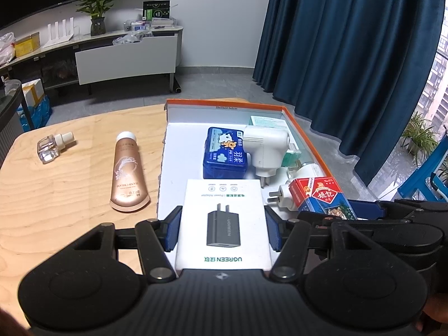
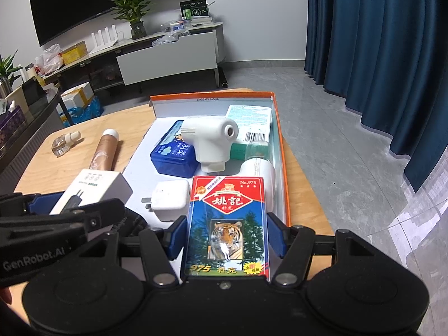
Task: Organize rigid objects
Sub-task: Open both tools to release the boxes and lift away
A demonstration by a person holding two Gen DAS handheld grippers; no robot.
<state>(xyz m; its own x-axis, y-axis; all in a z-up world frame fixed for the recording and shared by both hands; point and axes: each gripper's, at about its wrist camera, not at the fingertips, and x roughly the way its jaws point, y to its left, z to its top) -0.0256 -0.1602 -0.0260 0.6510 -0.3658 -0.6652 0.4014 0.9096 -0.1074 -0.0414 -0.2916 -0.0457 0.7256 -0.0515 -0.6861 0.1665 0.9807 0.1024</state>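
Tilting downward, hand-held gripper (image 1: 222,231) grips box (image 1: 222,210).

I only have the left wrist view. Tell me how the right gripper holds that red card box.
Observer: The right gripper is shut on the card box, one pad on each long side, tiger picture facing up.
Operator: Report what lies beside it in the tray.
Observer: A white charger cube lies on the tray floor, prongs pointing toward the table side.
Operator: Check along the tray's right wall.
Observer: A white bottle with a clear cap lies along it, in front of a flat box with a barcode.
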